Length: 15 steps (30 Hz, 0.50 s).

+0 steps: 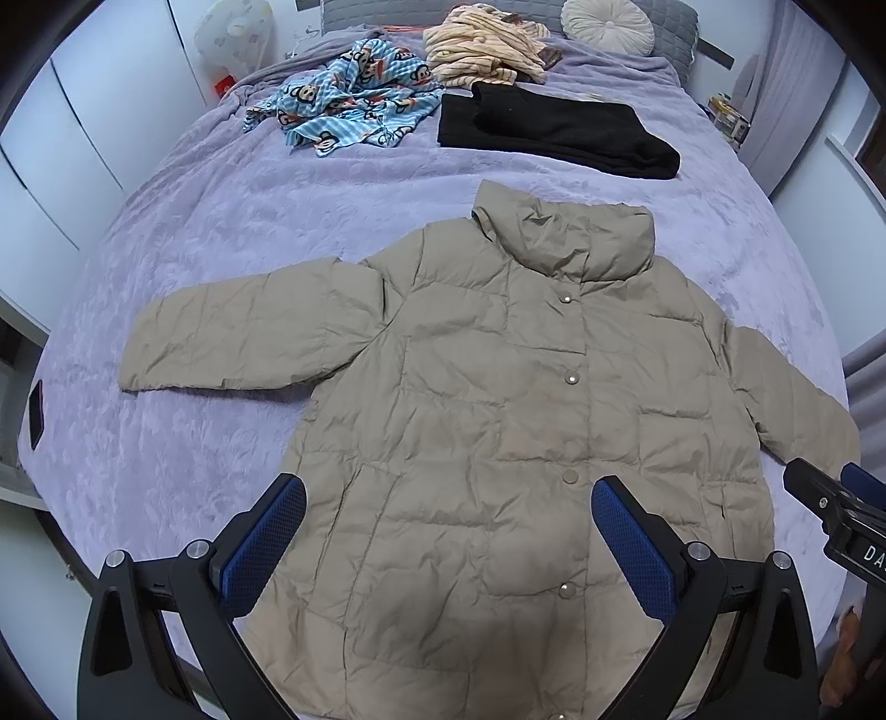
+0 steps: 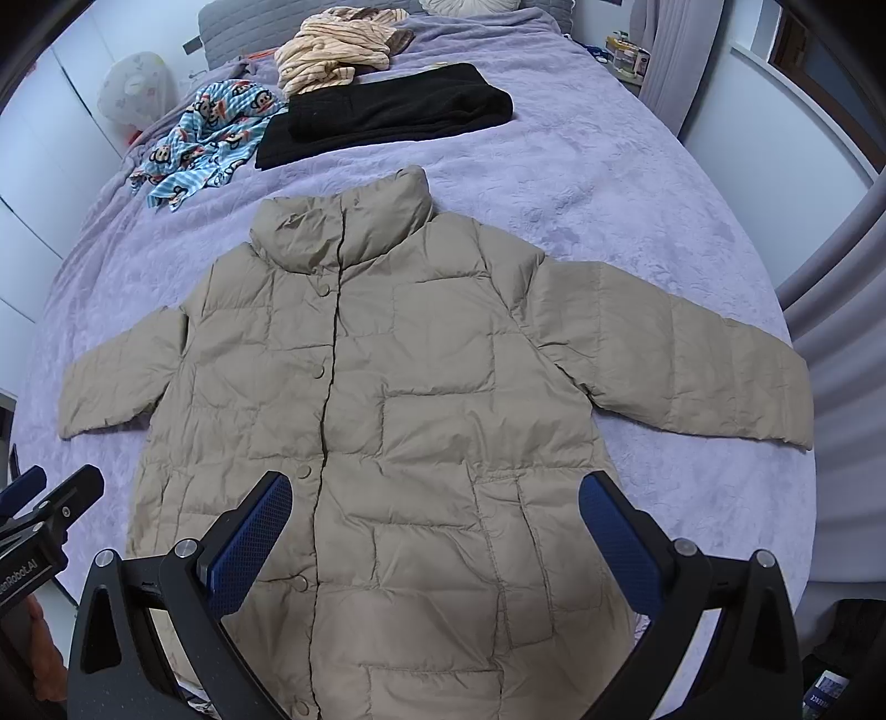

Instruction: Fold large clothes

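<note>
A beige quilted puffer jacket (image 1: pixel 498 399) lies flat and buttoned on the purple bed, front up, collar pointing away, both sleeves spread out to the sides. It also fills the right wrist view (image 2: pixel 421 399). My left gripper (image 1: pixel 448 531) is open and empty, hovering over the jacket's lower left half near the hem. My right gripper (image 2: pixel 434 526) is open and empty over the lower right half. The right gripper's tip shows at the right edge of the left wrist view (image 1: pixel 830 498), and the left gripper's tip shows at the left edge of the right wrist view (image 2: pixel 50 509).
The bed has a purple plush cover (image 1: pixel 221 232). Behind the jacket lie a folded black garment (image 1: pixel 554 130), a crumpled blue monkey-print garment (image 1: pixel 354 94) and a cream striped garment (image 1: pixel 482 47). A round white cushion (image 1: pixel 606 25) sits by the headboard. White wardrobes stand left.
</note>
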{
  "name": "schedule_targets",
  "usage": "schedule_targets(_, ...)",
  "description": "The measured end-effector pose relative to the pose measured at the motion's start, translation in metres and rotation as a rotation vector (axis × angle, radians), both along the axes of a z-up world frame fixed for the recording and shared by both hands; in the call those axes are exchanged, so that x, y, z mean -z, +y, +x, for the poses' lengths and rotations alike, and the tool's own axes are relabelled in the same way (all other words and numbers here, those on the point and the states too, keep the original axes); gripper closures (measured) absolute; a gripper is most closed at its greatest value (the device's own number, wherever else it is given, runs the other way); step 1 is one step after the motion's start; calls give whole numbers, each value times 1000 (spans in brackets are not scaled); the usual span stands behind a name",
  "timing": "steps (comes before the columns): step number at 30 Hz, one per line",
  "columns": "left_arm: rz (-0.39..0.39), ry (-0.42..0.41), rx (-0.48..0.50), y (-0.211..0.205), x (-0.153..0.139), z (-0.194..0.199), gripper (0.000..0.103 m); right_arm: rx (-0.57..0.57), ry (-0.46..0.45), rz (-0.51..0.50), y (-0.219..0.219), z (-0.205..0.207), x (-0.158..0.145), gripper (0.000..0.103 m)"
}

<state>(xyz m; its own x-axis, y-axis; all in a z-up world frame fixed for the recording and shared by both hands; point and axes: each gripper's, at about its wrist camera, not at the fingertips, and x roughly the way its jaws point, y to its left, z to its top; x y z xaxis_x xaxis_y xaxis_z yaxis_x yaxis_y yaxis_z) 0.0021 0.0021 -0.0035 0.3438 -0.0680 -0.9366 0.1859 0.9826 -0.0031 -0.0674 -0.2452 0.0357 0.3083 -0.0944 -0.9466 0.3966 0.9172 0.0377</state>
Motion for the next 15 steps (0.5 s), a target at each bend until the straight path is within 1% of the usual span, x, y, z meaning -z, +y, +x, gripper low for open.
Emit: schedule_targets(15, 0, 2, -4, 2, 2, -1, 0, -2, -1, -2, -1, 0, -1, 0)
